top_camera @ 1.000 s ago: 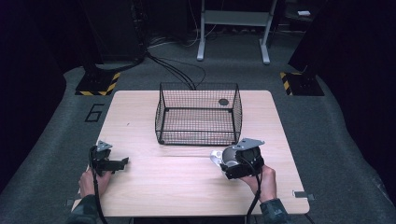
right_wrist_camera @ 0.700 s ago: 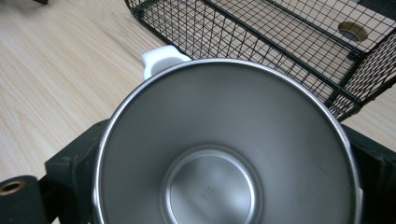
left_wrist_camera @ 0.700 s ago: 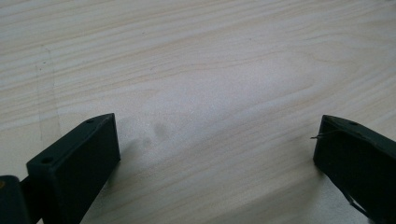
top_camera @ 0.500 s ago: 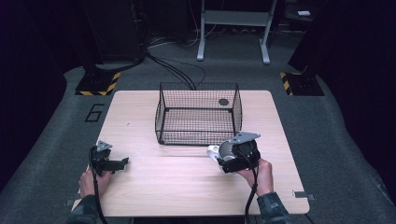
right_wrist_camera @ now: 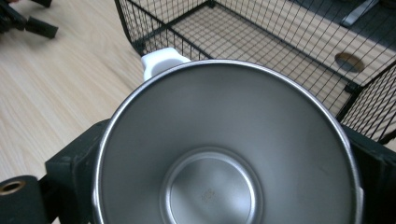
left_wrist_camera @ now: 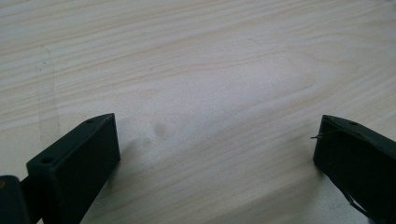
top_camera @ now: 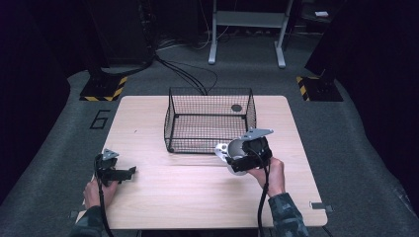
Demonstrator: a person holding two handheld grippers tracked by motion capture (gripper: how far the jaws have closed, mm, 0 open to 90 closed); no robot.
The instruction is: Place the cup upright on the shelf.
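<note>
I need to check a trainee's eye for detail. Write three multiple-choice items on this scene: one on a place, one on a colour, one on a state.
1. Where is the wire basket?
A. On the floor
B. On the table, at the far middle
C. In the person's left hand

2. What colour is the cup's handle?
A. White
B. Red
C. Green

3. How is the left gripper?
A. Shut on a cup
B. Shut on nothing
C. Open, nothing between its jaws

Answers: 1 B, the high view shows the basket standing on the wood beyond both hands. 2 A, the right gripper view shows a white tab at the steel rim. 3 C, the left gripper view shows bare wood between jaws set wide apart.
</note>
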